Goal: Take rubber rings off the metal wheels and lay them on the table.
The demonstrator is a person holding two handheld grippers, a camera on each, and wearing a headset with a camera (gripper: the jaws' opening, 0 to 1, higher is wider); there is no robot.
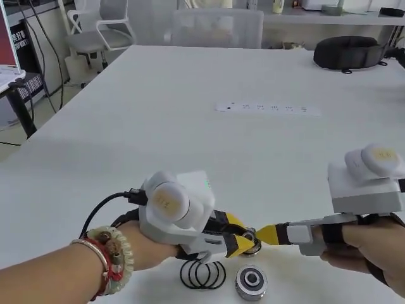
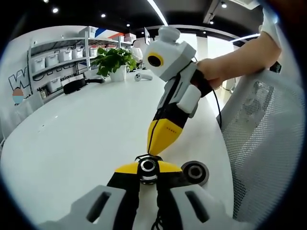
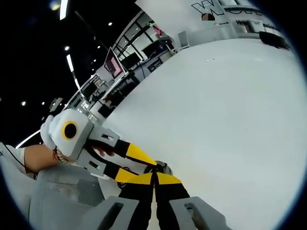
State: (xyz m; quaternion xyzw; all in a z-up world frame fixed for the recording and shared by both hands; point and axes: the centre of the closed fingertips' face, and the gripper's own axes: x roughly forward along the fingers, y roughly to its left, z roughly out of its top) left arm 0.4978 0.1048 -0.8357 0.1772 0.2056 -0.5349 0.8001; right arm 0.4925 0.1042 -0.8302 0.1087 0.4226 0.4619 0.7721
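My left gripper (image 1: 243,240) is shut on a small metal wheel (image 1: 251,240) just above the white table (image 1: 190,126), near its front edge. My right gripper (image 1: 262,235) comes in from the right, its yellow tips shut on the black rubber ring (image 2: 145,156) at the wheel's rim. In the left gripper view the wheel (image 2: 147,165) sits between my yellow jaws, and the right gripper (image 2: 154,152) points down at it. Three loose black rings (image 1: 202,274) lie on the table below my left hand. A second metal wheel (image 1: 251,282) lies flat next to them.
A white power strip (image 1: 269,108) lies at mid table. A black round case (image 1: 349,52) sits at the far right edge. Office chairs (image 1: 218,28) stand behind the table. A potted plant (image 2: 114,60) stands at the table's far end.
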